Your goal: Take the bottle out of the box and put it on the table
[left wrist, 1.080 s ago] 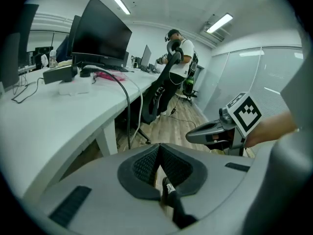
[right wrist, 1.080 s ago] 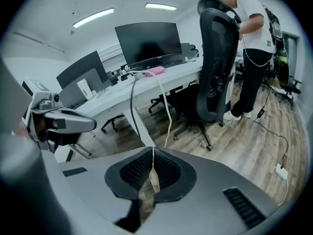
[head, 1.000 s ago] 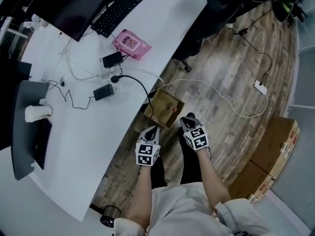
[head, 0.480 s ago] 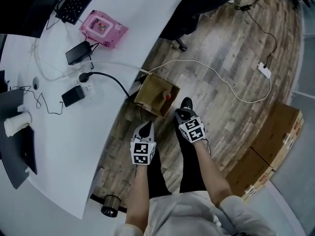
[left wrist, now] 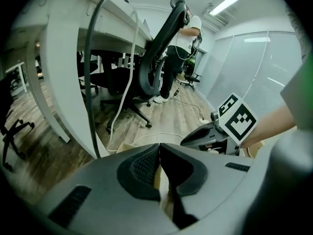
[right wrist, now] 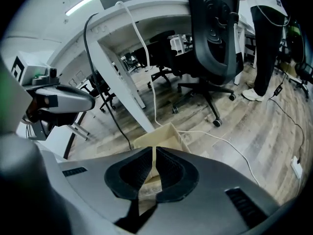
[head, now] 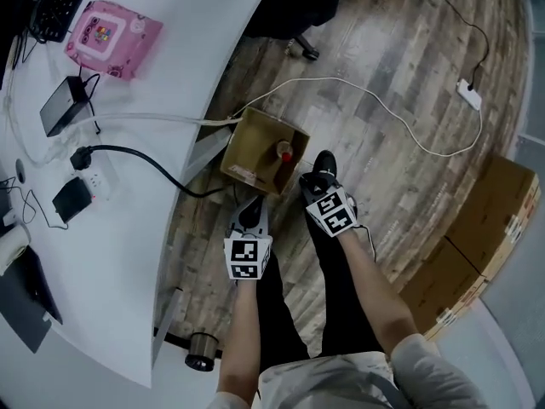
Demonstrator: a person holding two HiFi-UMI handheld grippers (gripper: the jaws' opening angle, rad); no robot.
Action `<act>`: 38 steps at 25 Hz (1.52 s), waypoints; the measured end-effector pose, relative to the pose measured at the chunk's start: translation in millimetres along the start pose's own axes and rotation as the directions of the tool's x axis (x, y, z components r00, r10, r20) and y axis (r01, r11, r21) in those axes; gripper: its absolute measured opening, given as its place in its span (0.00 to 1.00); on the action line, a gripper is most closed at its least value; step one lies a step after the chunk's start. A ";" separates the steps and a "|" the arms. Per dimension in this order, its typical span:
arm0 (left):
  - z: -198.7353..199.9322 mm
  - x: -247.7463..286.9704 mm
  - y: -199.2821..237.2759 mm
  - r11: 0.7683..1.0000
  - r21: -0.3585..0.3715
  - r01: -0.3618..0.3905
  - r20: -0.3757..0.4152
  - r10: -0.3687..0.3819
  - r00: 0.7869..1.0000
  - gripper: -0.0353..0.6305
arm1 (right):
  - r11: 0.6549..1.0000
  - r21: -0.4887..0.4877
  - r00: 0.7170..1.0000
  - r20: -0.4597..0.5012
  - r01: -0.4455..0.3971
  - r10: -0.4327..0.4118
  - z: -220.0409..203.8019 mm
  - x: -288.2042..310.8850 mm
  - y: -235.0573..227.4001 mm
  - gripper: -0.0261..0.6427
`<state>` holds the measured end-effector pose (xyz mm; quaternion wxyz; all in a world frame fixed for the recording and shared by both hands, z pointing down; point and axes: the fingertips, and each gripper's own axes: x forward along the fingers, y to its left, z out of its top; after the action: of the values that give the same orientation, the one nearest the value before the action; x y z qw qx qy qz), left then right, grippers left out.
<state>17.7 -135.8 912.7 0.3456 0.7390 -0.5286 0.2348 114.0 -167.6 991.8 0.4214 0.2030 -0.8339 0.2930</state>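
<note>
No readable words or numbers anywhere. Black-and-white square markers on the cubes of the left gripper [head: 253, 214] and right gripper [head: 313, 191]. Pink pack [head: 113, 37], far left on the bench [head: 128, 237]: print too small.

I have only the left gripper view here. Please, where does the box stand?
Observer: The box stands open on the floor, beside the table.
Operator: Is the bottle inside it?
Observer: Yes. A red-capped bottle is in the box, on the side nearest the right hand-held gripper.
Operator: Is that one ready to grasp?
Observer: Not yet. Its jaws are together, with nothing between them.
</note>
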 end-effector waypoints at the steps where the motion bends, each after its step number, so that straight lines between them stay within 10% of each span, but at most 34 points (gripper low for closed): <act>1: -7.0 11.8 2.2 1.000 0.013 0.008 -0.005 -0.008 1.000 0.08 | 1.000 0.005 1.000 -0.003 -0.001 0.001 -4.4 8.1 -3.1 0.10; 38: -130.1 155.1 41.5 0.986 0.111 0.123 -0.049 -0.118 0.992 0.08 | 0.961 -0.244 0.984 -0.086 0.132 -0.157 -88.2 227.9 -53.8 0.38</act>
<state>32.2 -141.5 1118.7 0.3275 0.7830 -0.4612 0.2586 68.8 -170.3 1237.9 0.5061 0.1957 -0.8226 0.1698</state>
